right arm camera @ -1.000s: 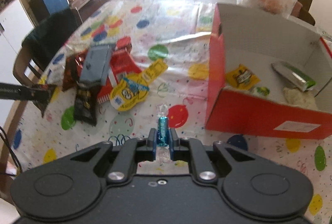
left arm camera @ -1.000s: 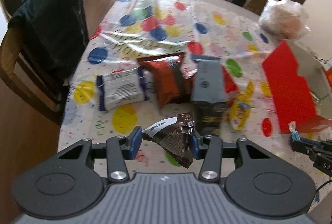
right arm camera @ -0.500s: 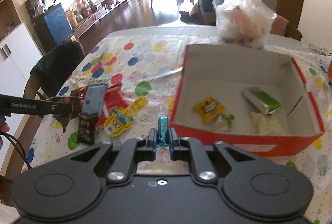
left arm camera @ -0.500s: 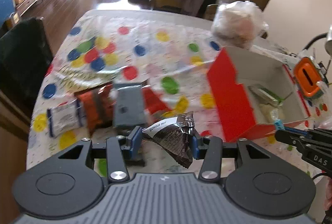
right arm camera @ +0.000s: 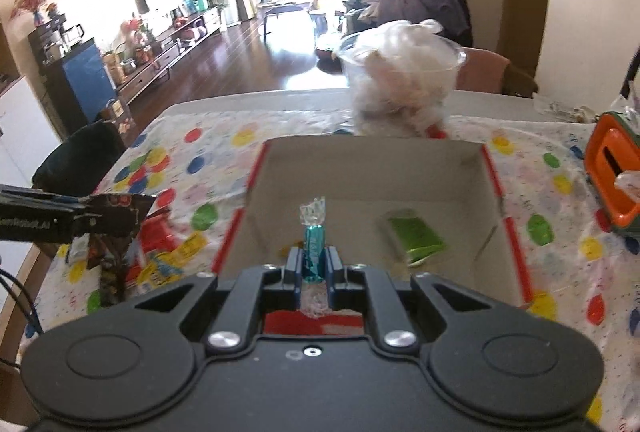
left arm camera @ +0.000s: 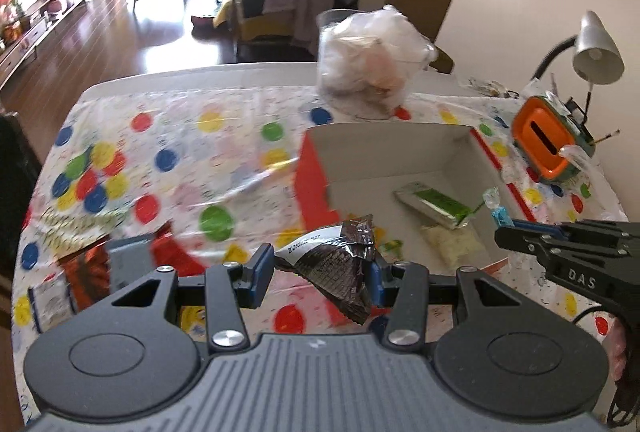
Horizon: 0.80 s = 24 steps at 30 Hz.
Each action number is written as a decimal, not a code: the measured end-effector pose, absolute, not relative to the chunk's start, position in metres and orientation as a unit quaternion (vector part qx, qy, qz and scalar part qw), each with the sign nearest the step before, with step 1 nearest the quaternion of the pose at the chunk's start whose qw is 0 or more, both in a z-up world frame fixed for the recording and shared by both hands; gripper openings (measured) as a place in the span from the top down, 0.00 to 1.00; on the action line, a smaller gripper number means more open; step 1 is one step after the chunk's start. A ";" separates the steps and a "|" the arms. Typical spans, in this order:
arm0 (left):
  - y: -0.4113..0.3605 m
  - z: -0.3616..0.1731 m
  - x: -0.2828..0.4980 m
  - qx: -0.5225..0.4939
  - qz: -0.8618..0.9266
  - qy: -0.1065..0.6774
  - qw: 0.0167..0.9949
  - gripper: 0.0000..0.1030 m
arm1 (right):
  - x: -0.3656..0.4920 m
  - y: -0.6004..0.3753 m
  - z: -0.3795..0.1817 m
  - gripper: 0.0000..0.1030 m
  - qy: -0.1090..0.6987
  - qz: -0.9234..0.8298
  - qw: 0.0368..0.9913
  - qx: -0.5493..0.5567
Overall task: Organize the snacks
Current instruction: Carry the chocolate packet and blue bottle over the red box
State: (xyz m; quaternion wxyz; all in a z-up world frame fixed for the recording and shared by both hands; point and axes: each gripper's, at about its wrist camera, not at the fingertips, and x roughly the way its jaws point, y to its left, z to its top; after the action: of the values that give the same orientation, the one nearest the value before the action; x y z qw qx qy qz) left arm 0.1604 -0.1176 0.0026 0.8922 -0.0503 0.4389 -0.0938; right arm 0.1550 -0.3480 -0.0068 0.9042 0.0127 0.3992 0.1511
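My left gripper [left arm camera: 318, 268] is shut on a dark brown snack packet [left arm camera: 336, 264] and holds it in the air by the near left corner of the red cardboard box [left arm camera: 310, 175]. My right gripper [right arm camera: 314, 264] is shut on a small blue wrapped candy [right arm camera: 313, 252] and holds it over the near edge of the same box [right arm camera: 256, 171]. It also shows in the left wrist view [left arm camera: 506, 228]. Inside the box lie a green packet [right arm camera: 416, 236] and a pale packet [left arm camera: 452, 244]. Several more snacks [left arm camera: 92, 268] lie on the table to the left.
The table wears a polka-dot cloth [left arm camera: 180, 151]. A clear tub with a plastic bag [left arm camera: 368, 63] stands behind the box. An orange container [left arm camera: 546, 143] and a desk lamp [left arm camera: 596, 47] stand at the right. A dark chair [right arm camera: 76, 151] is at the table's left side.
Both grippers have swung right and forward with their loads. The snack pile has slid to the left of view, and the box now lies straight ahead of both.
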 end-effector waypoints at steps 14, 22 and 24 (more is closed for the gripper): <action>-0.204 -0.021 0.218 -0.024 -0.105 0.472 0.875 0.55 | 0.211 -0.412 -0.036 0.90 0.426 0.124 0.896 0.013; -0.228 -0.054 0.254 -0.016 -0.083 0.512 0.855 0.55 | 0.239 -0.421 -0.064 0.90 0.457 0.130 0.880 -0.006; -0.232 -0.062 0.261 -0.013 -0.077 0.518 0.852 0.55 | 0.243 -0.419 -0.069 0.90 0.465 0.146 0.873 -0.007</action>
State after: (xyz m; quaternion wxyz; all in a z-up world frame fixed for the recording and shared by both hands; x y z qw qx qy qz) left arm 0.2611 -0.2320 -0.0623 0.8516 -0.0129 0.5183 -0.0770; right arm 0.2433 -0.4190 -0.0691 0.8734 -0.0074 0.4646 0.1462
